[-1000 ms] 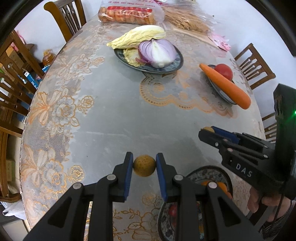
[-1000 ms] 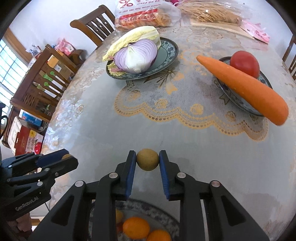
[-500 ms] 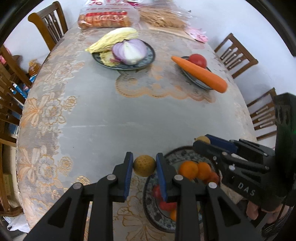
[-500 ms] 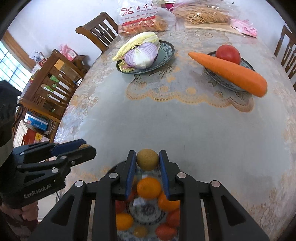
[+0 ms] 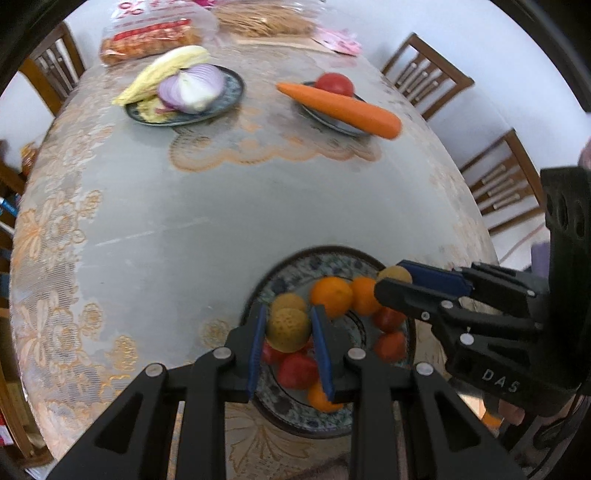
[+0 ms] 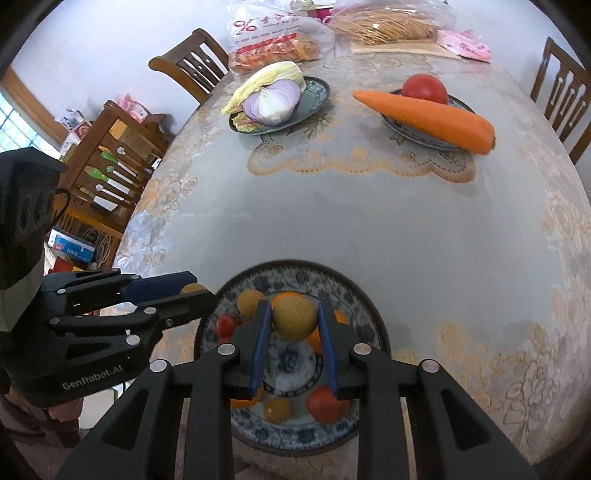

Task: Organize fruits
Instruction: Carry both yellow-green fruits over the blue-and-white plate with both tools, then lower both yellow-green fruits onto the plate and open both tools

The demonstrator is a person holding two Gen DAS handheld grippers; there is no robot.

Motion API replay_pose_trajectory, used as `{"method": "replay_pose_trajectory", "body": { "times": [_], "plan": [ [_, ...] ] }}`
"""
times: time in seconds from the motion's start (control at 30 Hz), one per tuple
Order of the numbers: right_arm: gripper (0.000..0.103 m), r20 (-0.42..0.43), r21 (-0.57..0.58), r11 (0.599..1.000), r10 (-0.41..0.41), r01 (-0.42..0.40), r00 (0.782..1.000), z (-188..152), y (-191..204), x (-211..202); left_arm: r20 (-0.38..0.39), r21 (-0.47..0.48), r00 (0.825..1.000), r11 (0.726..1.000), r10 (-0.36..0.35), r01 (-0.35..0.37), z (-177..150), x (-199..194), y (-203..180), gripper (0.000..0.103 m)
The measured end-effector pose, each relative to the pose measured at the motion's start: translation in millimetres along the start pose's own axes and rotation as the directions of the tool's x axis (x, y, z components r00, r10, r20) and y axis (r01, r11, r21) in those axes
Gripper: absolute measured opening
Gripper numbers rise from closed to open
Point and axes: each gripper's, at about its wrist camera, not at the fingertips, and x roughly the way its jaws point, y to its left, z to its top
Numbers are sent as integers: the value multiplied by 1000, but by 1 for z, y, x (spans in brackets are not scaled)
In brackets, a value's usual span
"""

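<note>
A blue patterned plate (image 5: pixel 317 258) (image 6: pixel 343 288) at the table's near edge holds oranges (image 5: pixel 330 295), red fruits (image 5: pixel 297 371) (image 6: pixel 327 404) and a small brown fruit (image 6: pixel 248 300). In the left wrist view my left gripper (image 5: pixel 288 314) is shut on a round yellow-brown fruit (image 5: pixel 289 330), above the plate's left part. In the right wrist view my right gripper (image 6: pixel 293 310) is shut on a similar yellow-brown fruit (image 6: pixel 294 319), over the plate's middle. Each gripper also shows from the side in the other's view: the right gripper (image 5: pixel 391 282) and the left gripper (image 6: pixel 195 291).
At the far side, one plate holds cabbage and a halved purple onion (image 5: pixel 192 86) (image 6: pixel 273 99). Another carries a carrot (image 5: pixel 343 109) (image 6: pixel 428 120) and a tomato (image 5: pixel 334 84). Food bags (image 5: pixel 151 35) lie at the far end. Wooden chairs (image 5: pixel 424 81) ring the table. A shelf (image 6: pixel 107 162) stands left.
Both grippers have drawn back toward the table's near edge, each keeping its fruit. The fruit plate, barely visible before, now lies under both grippers.
</note>
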Motion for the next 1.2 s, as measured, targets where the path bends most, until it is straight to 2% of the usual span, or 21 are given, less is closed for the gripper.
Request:
{"method": "replay_pose_trajectory", "body": {
  "times": [0.33,0.63,1.0,1.2],
  "plan": [
    [27,-7,45,999,-9,10,1000,-14,-10,-4,-62,101,998,994,-29,35,-7,21,-20,26],
    [27,-17,53,999,-8,9,1000,-18,-11,-2,-105,144,994,988,-32,47,-12,33,-24,26],
    [27,-27,62,998,-10,12,1000,-20,-8,3,-105,163,994,986,-25,42,-12,34,-27,26],
    [27,-30,69,998,-4,6,1000,-23,-6,5,-75,159,997,987,-5,17,-13,23,-19,32]
  ]
}}
